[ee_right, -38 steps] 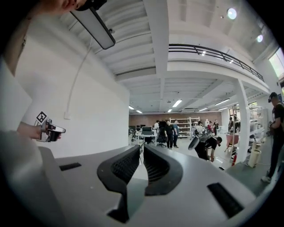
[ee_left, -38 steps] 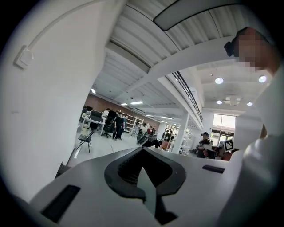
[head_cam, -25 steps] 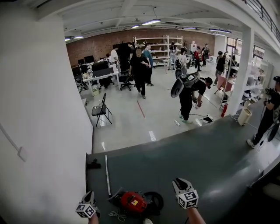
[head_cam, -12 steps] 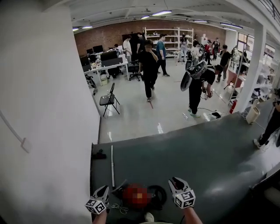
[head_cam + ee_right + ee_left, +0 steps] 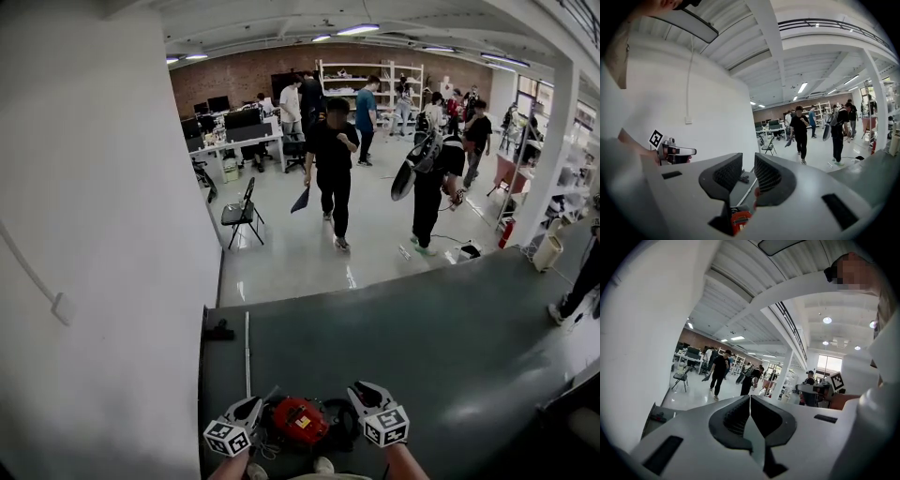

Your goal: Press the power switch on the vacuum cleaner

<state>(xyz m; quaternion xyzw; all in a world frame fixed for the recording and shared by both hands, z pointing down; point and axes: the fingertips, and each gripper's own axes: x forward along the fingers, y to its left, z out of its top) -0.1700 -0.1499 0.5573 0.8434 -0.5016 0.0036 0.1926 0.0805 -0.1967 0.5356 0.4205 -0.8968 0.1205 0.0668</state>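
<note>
The red vacuum cleaner (image 5: 300, 420), with a black wheel on its right side, lies on the dark mat at the bottom of the head view. My left gripper (image 5: 251, 406) hangs just left of it and is shut, its jaws pressed together with nothing between them (image 5: 750, 399). My right gripper (image 5: 361, 390) hovers just right of the wheel and is open by a narrow gap (image 5: 748, 161). Through that gap a bit of the red vacuum cleaner (image 5: 740, 220) shows below. Neither gripper touches the machine. No power switch can be made out.
A metal tube (image 5: 247, 352) and a black floor nozzle (image 5: 217, 331) lie on the grey mat (image 5: 422, 337) beside the white wall (image 5: 94, 281). Beyond the mat stand a folding chair (image 5: 242, 214), a person in black (image 5: 334, 169) and several other people.
Both grippers have drawn inward and now flank the vacuum cleaner closely. The view has shifted a little. The person in black has walked nearer.
</note>
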